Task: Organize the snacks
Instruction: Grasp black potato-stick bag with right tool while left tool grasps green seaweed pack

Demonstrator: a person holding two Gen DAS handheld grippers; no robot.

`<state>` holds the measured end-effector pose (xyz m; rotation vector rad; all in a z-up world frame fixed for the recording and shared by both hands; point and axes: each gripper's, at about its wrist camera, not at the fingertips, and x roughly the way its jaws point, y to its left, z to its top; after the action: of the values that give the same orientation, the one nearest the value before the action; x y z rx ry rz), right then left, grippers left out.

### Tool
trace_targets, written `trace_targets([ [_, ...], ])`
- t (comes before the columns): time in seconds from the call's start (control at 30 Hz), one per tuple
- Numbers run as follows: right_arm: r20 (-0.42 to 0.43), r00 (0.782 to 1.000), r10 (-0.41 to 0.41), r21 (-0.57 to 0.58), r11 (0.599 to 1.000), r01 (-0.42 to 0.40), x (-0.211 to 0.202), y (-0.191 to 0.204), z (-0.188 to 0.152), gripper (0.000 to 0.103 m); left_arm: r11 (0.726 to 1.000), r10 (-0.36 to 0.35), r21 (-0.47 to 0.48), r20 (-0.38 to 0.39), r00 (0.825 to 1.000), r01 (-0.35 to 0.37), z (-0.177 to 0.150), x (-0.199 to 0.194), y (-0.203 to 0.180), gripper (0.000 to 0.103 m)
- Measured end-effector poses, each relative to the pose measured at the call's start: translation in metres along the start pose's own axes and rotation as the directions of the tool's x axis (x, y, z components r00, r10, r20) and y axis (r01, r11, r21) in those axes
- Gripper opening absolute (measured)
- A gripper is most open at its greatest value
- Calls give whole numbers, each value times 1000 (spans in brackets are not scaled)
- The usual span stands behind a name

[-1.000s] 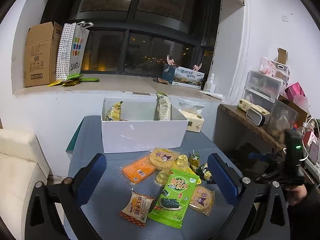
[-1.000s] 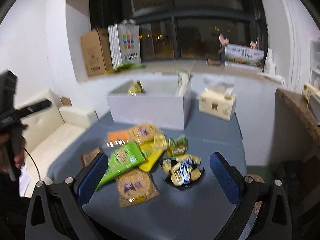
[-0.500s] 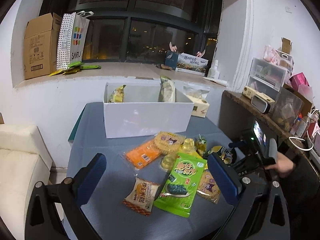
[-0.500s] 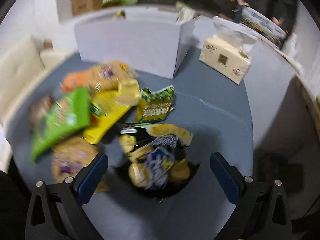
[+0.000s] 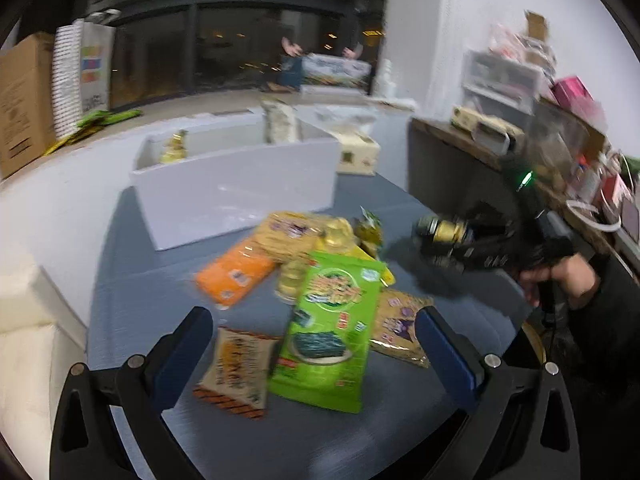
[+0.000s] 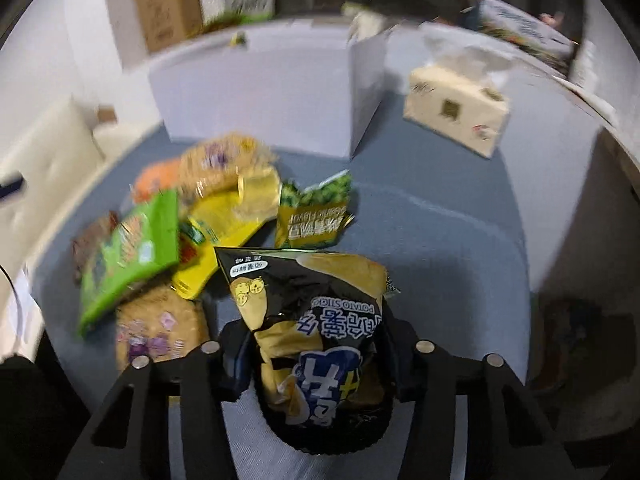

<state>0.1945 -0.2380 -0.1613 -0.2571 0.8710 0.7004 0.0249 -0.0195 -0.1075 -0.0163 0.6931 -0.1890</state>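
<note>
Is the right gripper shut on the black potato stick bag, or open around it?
Shut on it: the right gripper has both fingers pressed against the black potato stick bag, crumpling its lower half.

The glossy black potato-stick bag (image 6: pixel 316 332) carries the English words "POTATO STICKS" in small white letters, seen upside down, above big blue and white Chinese characters that I cannot read surely. Just behind this bag, the small green and olive foil packet (image 6: pixel 314 216) shows inverted print ending in "FLAVOR", the rest too blurred. On all other packets the print is smeared and cannot be read.
</note>
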Motion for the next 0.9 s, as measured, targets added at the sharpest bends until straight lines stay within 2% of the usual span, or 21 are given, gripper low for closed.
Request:
trace_targets([
  [0.1,95,995,13,69,997,-20,-28,-7,-10,53,998,-37,46,-64,997,40,0,28,-9,103],
  [0.17,137,989,55,104,992,-70,-47,-8,-15,53,997,-43,63,-113,993,50,0,48,-12,103],
  [0.27,176,982,68,122,988,-90,-68,-5,-21,53,996,-38,77,-170,985,52,1,75,-13,103],
  [0.47,214,973,84,150,982,-118,-88,-2,-31,53,992,-92,62,-241,966,111,1,107,-8,103],
  [0.5,219,972,88,158,980,-124,-89,-2,-31,53,992,-94,56,-249,964,112,0,110,-6,96],
  [0.53,223,970,94,164,977,-132,-91,-4,-33,53,992,-108,41,-252,962,122,-1,112,-3,85],
  [0.57,224,970,98,166,976,-137,-91,-4,-33,54,989,-134,20,-263,955,144,-2,115,-1,66],
  [0.6,225,970,97,164,977,-135,-93,-3,-34,54,989,-144,2,-261,954,150,-3,116,2,65],
  [0.7,225,969,102,153,978,-138,-93,1,-33,54,991,-127,16,-197,972,133,-1,100,3,62],
  [0.83,234,966,108,143,979,-144,-95,7,-30,54,993,-116,2,-58,992,116,14,62,6,62],
  [0.9,248,962,113,145,978,-152,-97,8,-26,54,993,-103,-48,27,994,104,25,41,15,62],
])
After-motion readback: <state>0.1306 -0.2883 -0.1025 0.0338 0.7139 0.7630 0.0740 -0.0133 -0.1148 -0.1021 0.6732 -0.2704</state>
